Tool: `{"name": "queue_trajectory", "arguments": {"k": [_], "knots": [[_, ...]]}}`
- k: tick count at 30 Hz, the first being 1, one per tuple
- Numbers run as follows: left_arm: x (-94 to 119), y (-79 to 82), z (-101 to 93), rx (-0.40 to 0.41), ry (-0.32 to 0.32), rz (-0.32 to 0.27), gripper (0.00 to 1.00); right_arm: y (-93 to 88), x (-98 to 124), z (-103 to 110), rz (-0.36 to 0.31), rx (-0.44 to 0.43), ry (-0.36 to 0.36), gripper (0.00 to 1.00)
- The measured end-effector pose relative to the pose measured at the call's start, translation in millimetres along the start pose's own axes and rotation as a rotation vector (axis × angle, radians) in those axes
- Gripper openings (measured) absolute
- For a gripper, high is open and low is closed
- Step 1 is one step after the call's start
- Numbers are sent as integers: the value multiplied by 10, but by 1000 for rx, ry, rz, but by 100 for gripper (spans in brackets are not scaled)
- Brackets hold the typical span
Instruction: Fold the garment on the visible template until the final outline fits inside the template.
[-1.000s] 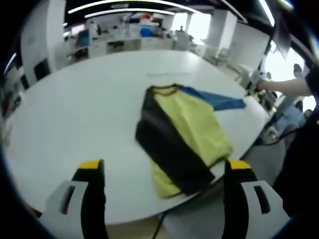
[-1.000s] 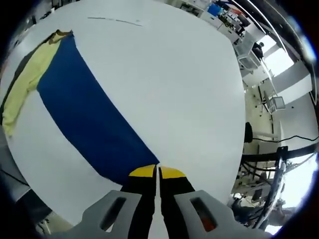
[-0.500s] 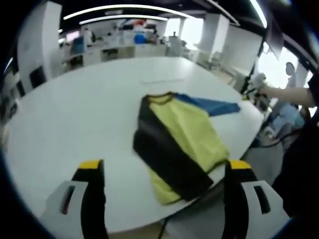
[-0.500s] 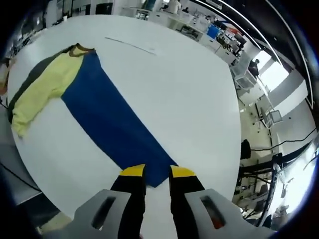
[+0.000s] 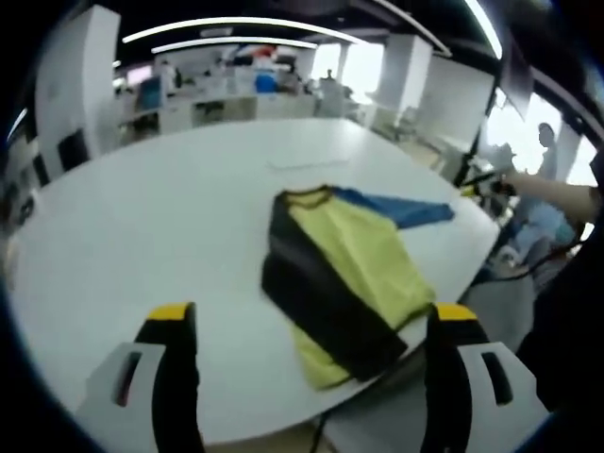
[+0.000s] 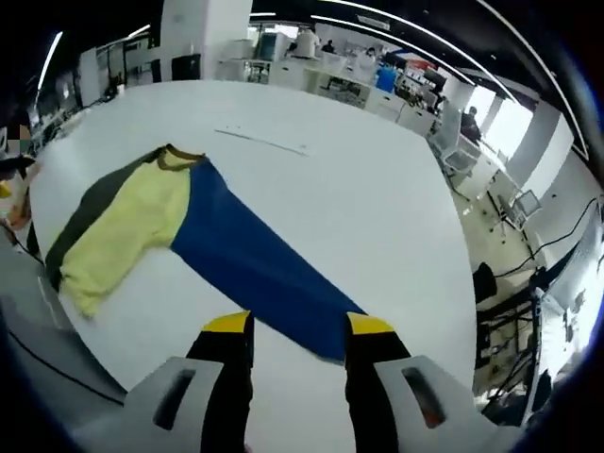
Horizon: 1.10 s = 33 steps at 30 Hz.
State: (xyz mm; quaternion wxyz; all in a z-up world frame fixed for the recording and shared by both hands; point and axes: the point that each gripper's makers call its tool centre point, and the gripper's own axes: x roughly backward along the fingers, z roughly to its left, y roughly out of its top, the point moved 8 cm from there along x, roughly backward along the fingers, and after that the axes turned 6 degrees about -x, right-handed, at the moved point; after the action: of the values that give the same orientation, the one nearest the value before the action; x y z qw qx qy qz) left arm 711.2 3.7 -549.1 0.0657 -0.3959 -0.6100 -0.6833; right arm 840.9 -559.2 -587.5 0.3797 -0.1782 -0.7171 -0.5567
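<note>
Garment (image 5: 344, 274) lies flat on the white tabletop (image 5: 142, 217), near the edge closest to the person. In the left gripper view its black panel and yellow body face the camera, with the blue sleeve showing as a short strip beyond the yellow. In the right gripper view the blue sleeve (image 6: 255, 269) runs long and straight across the tabletop toward the camera, its cuff end lying between the jaw tips. Left hand-held gripper (image 5: 307, 316): jaws spread wide, holding nothing, above the tabletop edge. Right hand-held gripper (image 6: 297, 330): jaws parted, nothing gripped. A thin line (image 6: 260, 142) is marked on the tabletop beyond the collar.
</note>
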Motion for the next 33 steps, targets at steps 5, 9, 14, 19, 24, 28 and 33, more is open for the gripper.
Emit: {"name": "queue_trajectory", "arguments": {"k": [5, 9, 14, 19, 24, 28, 33], "knots": [[-26, 5, 2, -11, -10, 20, 97, -5, 78, 116, -56, -101, 33, 50], [-44, 33, 24, 2, -17, -4, 97, -10, 187, 246, -85, -141, 47, 55], [-1, 52, 69, 33, -11, -23, 97, 93, 343, 489, -201, -205, 117, 63], [66, 76, 50, 38, 10, -44, 98, 116, 486, 670, -262, -215, 176, 74], [77, -35, -24, 49, -8, -35, 99, 154, 635, 820, -300, -192, 206, 80], [113, -138, -41, 42, -8, -3, 99, 130, 707, 936, -329, -200, 230, 83], [182, -170, -58, 54, -6, -13, 99, 12, 774, 1030, -338, -228, 247, 84]]}}
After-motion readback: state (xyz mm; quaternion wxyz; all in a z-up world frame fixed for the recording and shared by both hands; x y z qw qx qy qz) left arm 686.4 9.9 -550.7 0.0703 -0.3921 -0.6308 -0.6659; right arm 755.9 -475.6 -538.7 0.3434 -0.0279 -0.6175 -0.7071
